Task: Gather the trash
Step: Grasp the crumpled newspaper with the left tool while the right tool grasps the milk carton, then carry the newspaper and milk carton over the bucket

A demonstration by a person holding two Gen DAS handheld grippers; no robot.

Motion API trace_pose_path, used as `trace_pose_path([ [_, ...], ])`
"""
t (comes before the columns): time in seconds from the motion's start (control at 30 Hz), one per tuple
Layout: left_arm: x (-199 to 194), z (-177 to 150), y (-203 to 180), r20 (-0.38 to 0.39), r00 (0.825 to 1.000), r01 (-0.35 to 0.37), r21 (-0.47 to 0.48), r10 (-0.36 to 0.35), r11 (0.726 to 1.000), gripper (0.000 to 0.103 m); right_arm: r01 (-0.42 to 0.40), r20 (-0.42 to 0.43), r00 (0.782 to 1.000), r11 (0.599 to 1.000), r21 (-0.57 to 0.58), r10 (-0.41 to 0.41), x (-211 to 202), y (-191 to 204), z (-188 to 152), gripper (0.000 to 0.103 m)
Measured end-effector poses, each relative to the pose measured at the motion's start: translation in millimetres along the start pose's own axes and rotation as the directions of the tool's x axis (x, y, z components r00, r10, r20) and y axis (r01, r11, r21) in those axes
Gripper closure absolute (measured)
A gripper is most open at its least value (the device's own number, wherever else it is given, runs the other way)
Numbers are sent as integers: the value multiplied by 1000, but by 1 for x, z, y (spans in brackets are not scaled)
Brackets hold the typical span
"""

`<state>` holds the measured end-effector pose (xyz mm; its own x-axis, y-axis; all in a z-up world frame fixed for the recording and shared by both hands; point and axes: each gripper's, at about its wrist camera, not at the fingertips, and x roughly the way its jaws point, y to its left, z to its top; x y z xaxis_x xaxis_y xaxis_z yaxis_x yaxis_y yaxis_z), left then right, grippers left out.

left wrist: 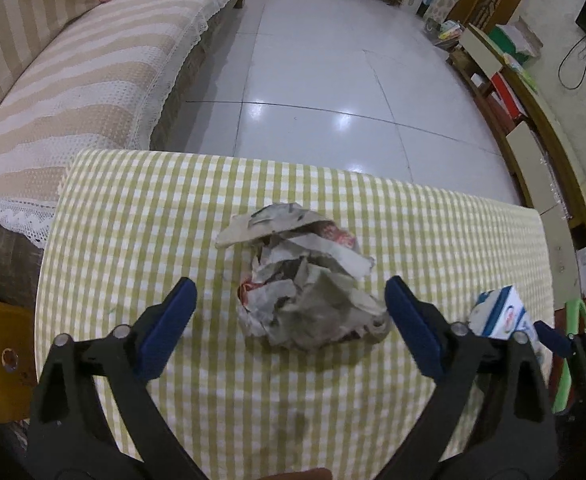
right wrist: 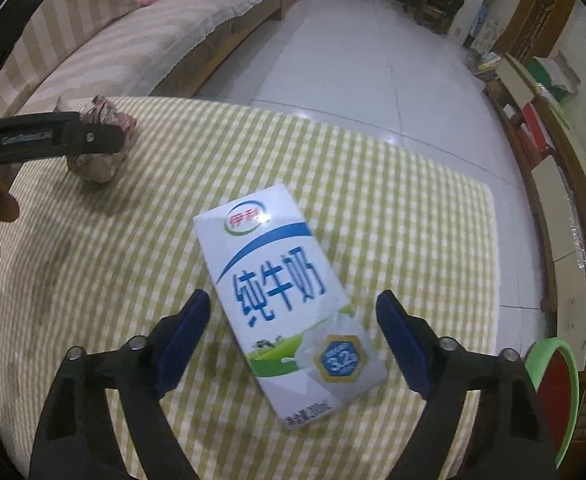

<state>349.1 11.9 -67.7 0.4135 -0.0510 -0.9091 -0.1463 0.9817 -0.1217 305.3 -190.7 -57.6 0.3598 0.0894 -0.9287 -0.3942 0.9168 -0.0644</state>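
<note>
a: where is the trash?
b: the paper wad [left wrist: 305,280] lies mid-table [left wrist: 133,208], toward the far edge. the carton [right wrist: 289,312] lies flat nearer the right edge, apart from the wad.
a: and the grippers?
b: the left gripper [left wrist: 289,296] hangs spread, its pads either side of the wad; the right pad may graze it, hard to tell. the right gripper [right wrist: 293,316] is spread around the carton, neither pad touching it.
a: the sofa [left wrist: 73,80]?
b: off the table's left edge.

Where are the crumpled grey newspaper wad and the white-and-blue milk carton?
crumpled grey newspaper wad [left wrist: 309,296], left wrist view, on its creased middle.
white-and-blue milk carton [right wrist: 281,292], right wrist view, on the blue lettering of its top face.
</note>
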Motion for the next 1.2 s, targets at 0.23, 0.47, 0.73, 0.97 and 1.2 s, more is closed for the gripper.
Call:
trace_pose_path([
  [0.23, 10, 1, 2, -28, 999, 33, -4, -33, 999, 48, 28, 0, 1000, 1000, -5, -28, 5, 6, -4, 33],
  [0.47, 2, -10, 6, -15, 999, 41, -1, -41, 999, 57, 17, 4, 1000, 1000, -6, -17, -3, 0, -10, 44],
  [0.73, -24, -35, 3, 18, 997, 69, 3, -69, 998, 57, -18, 14, 1000, 998, 52, 18, -13, -8, -20, 47],
  [0.97, -61, -53, -9, 75, 993, 83, 58, -87, 995, 57, -60, 57, 997, 993, 106, 54, -50, -9, -34, 47],
  [1.2, -100, -70, -24, 105, 988, 105, 101, -116, 989, 57, -109, 97, 991, 984, 144, 95, -87, -9, -56, 47],
])
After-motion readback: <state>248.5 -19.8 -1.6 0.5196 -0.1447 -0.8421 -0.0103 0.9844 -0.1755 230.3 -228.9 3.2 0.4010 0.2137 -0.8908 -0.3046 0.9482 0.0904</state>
